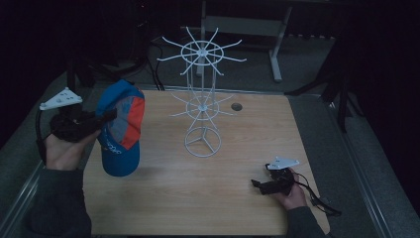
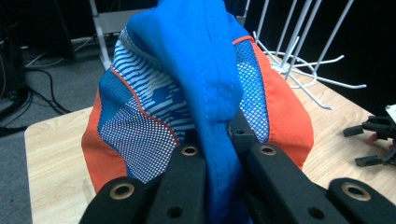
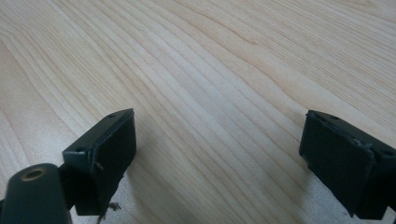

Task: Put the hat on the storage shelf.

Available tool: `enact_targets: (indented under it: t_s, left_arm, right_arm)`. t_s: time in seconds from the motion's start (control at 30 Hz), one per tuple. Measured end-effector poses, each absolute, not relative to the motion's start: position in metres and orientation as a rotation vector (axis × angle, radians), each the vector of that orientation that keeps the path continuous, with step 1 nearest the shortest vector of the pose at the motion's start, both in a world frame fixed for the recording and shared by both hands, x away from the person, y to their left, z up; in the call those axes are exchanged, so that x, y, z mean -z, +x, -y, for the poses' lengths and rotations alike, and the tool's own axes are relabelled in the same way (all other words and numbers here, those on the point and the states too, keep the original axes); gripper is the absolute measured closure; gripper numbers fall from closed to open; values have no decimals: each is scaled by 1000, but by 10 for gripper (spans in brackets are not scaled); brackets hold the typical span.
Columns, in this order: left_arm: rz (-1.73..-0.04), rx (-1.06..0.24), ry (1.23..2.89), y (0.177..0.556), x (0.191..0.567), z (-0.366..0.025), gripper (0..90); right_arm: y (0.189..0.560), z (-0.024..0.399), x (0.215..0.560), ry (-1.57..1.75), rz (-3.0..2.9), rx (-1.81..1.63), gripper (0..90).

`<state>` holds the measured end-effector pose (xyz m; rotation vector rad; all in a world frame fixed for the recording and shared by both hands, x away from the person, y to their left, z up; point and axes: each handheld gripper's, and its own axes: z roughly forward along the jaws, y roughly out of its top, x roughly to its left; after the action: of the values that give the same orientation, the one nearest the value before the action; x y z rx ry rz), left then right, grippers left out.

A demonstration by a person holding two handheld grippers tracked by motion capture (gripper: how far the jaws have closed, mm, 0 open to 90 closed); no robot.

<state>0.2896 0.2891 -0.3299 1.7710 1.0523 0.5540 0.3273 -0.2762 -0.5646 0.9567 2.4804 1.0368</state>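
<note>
High view: my left gripper [image 1: 106, 117] holds the cap [image 1: 120, 127] lifted at the table's [image 1: 247, 148] left edge, left of the rack [image 1: 202, 109]. Jaws pinch a blue fabric fold. Right gripper [image 1: 258, 187] rests spread wide, empty, well apart from the cap.

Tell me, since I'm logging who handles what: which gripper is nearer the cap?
Left. The left gripper is shut on a fold of the cap, holding it above the table's left edge. The right gripper sits open, far across near the right front.
</note>
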Motion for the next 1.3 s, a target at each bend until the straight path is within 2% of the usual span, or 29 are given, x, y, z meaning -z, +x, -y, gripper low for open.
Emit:
enact_targets:
  t_s: [1.3]
  left_arm:
    - [-912,-579,1794,283,310,-279,880]
  right_arm:
    - [327,276,564,958,-2481,-1036,107]
